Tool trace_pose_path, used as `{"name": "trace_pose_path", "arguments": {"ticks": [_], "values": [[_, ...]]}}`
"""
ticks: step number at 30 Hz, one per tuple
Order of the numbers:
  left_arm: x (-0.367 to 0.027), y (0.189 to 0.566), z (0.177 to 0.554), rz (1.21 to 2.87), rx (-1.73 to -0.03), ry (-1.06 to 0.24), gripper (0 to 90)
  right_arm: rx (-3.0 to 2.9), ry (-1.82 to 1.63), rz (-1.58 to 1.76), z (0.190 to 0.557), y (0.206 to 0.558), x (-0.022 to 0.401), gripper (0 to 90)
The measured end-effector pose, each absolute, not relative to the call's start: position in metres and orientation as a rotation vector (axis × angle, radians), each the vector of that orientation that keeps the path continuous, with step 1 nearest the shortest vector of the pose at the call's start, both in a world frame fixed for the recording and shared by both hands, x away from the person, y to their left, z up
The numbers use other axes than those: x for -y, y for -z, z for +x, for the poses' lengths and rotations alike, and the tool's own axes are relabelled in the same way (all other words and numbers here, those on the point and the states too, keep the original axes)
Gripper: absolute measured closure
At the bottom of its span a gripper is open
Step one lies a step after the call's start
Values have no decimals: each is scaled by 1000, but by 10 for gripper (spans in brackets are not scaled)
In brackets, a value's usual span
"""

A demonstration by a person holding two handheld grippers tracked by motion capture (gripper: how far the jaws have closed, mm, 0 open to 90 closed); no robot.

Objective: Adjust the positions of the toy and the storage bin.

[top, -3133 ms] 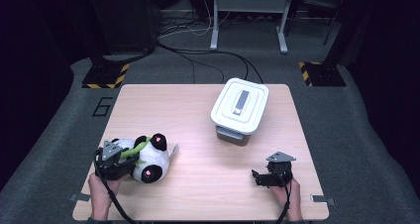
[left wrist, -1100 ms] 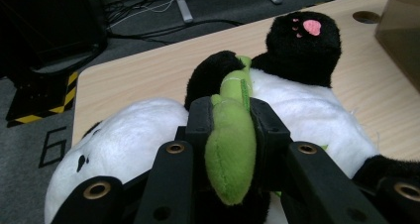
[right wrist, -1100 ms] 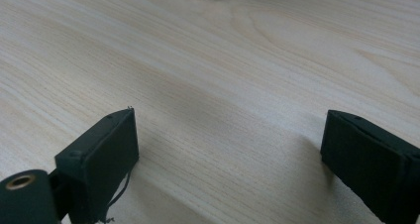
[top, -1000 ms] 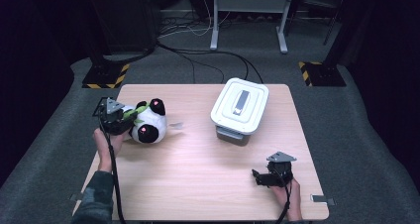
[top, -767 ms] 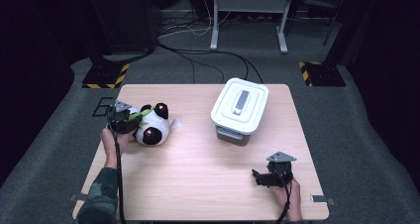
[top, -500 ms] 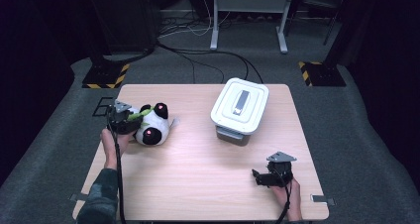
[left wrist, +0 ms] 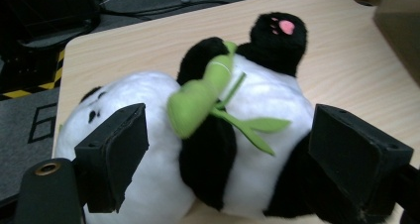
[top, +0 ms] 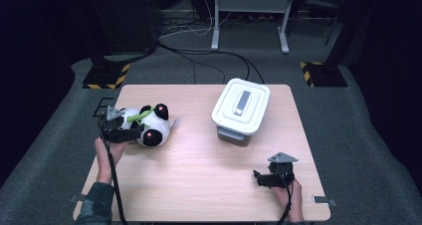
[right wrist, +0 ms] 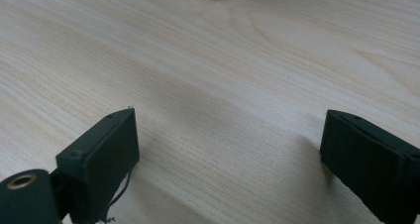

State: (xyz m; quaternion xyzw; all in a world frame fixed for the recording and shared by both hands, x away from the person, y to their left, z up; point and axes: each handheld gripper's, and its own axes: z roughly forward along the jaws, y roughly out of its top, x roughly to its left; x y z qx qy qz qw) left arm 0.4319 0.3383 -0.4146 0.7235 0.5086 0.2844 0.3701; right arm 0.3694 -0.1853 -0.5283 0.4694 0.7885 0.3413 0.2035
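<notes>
A black-and-white plush panda [top: 149,128] with a green leaf sprig lies on its side at the left of the wooden table [top: 199,165]. My left gripper [top: 130,134] is at its left side. In the left gripper view the panda [left wrist: 257,100] lies between the jaws of the left gripper [left wrist: 228,135]. Those jaws have just been opening and now stand wide on either side of its body, open. My right gripper [top: 258,177] rests near the front right of the table. In the right gripper view the right gripper [right wrist: 228,125] is open over bare wood.
A white lidded box [top: 240,105] with a grey handle stands at the back right of the table; its corner [left wrist: 398,26] lies beyond the panda in the left gripper view. Dark floor, cables and yellow-black striped stand feet [top: 104,78] surround the table.
The left gripper carried the panda from the front left to farther back, set it down and spread its jaws off it. The right gripper has not moved.
</notes>
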Motion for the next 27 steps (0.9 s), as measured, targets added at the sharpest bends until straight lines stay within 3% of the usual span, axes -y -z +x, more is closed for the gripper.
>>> {"name": "trace_pose_path", "arguments": {"ticks": [13,27], "values": [[-345,435,393,1848,-1306,-707,125,-2197,-952,1312,369,528,185,73],[-346,491,373,1911,-1381,-631,115,-2195,-949,1316,369,528,185,76]]}}
